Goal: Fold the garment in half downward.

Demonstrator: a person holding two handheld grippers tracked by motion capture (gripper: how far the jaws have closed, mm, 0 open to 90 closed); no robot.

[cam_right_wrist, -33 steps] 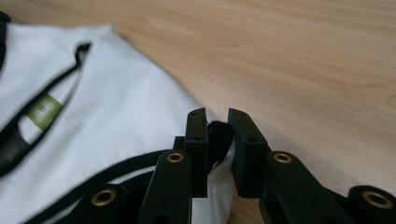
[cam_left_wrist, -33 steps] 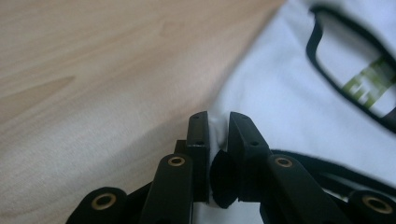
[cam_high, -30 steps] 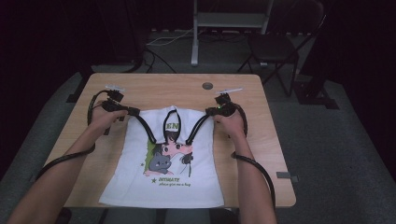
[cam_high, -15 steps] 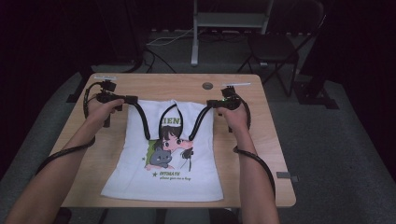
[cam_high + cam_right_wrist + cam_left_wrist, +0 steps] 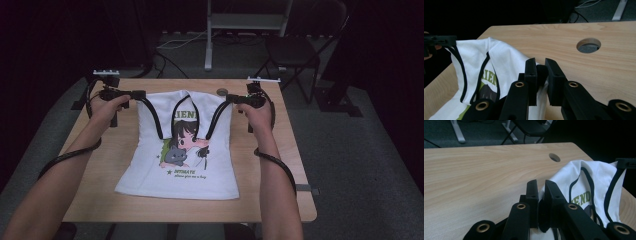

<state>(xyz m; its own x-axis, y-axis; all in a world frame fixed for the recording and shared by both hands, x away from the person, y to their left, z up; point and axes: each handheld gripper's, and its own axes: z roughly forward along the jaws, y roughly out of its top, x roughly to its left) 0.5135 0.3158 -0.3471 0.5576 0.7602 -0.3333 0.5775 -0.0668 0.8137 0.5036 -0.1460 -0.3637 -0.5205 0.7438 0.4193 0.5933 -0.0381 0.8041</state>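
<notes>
A white sleeveless shirt (image 5: 180, 165) with black trim and a cartoon print lies hem-down on the wooden table (image 5: 110, 170), its upper part raised. My left gripper (image 5: 135, 94) is shut on the left shoulder strap. My right gripper (image 5: 231, 98) is shut on the right strap. In the left gripper view the jaws (image 5: 539, 187) pinch white cloth and trim, and the shirt (image 5: 596, 177) drapes to the right. The right gripper view has its jaws (image 5: 539, 65) clamped on black trim, with the shirt (image 5: 499, 60) hanging leftward.
A round cable hole (image 5: 221, 91) sits near the table's far edge, just behind the shirt. A dark chair (image 5: 300, 45) and a metal stand (image 5: 248, 22) are on the floor beyond the table. Bare wood lies on both sides of the shirt.
Both hands have risen and moved toward the far edge and apart, lifting the shirt's shoulders off the table. The shirt's hem has slid farther from the near edge.
</notes>
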